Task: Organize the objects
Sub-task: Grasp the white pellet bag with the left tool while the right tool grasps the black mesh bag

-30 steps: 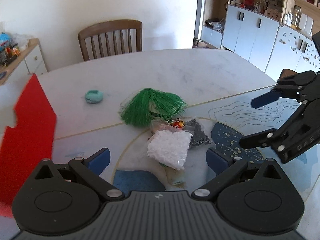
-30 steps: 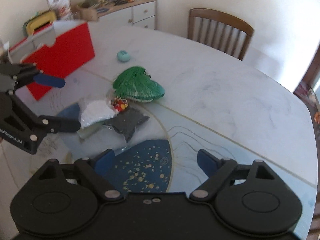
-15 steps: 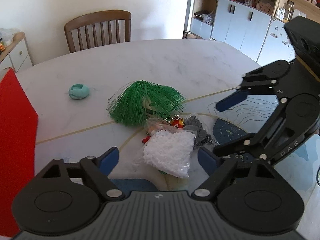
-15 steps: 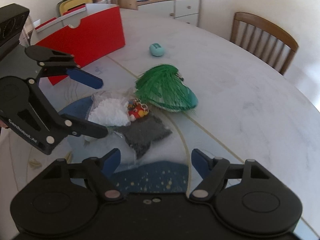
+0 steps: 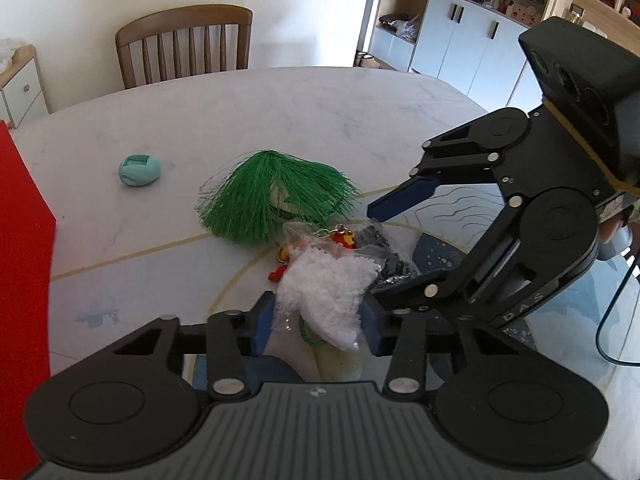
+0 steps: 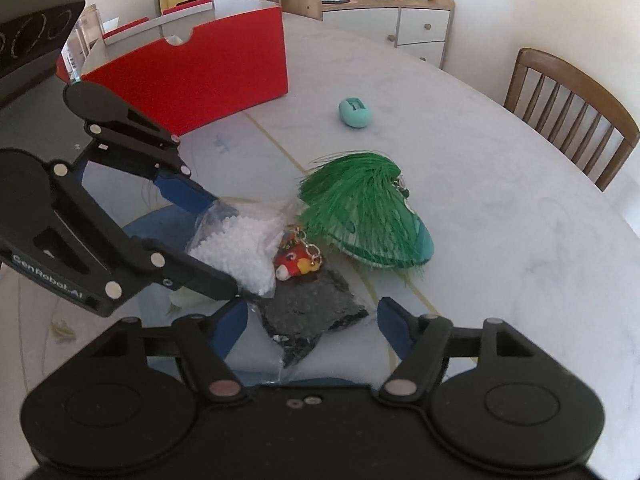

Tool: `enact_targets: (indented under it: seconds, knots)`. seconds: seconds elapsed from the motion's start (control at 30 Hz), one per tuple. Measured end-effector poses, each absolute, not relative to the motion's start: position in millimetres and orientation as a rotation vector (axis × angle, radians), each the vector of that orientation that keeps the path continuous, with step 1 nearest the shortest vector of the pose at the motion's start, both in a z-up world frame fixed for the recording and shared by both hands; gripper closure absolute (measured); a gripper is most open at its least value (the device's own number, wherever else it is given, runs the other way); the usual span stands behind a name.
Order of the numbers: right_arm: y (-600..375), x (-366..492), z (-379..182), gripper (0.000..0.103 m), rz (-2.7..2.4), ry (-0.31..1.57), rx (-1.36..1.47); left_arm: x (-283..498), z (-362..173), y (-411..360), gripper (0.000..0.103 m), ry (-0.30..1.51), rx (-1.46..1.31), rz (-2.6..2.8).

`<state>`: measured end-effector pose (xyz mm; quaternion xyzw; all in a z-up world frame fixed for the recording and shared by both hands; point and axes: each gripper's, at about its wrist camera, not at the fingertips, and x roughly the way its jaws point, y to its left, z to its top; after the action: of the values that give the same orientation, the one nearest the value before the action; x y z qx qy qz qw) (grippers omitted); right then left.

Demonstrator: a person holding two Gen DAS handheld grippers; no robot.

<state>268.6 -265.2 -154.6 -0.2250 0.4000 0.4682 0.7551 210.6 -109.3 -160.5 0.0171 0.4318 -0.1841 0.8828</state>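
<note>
The bag of white beads (image 5: 332, 280) sits on top of the little pile mid-table, so I'm pinching it first with my left gripper (image 5: 316, 326), jaws just closing on it. My right gripper (image 6: 312, 322) straddles the dark bag (image 6: 312, 308), not clamped yet; the red box (image 6: 192, 80) waits behind.

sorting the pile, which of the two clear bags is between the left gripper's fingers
The bag of white pellets, pinched by the left gripper. The bag of dark grey bits lies before the open right gripper.
</note>
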Motion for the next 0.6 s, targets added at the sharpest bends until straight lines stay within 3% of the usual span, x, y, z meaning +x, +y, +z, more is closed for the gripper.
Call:
enact_targets:
  seconds: [0.17, 0.33, 0.6]
  knots:
    - [-266, 267, -154, 0.052, 1.008, 0.867, -0.492, 209, -160, -112, 0.068, 0.896, 0.040, -0.384]
    - [-266, 257, -151, 0.064, 0.972, 0.852, -0.489, 207, -159, -112, 0.070, 0.896, 0.027, -0.382]
    - [-279, 227, -149, 0.068, 0.846, 0.863, -0.420, 195, -155, -111, 0.074, 0.889, 0.013, -0.366]
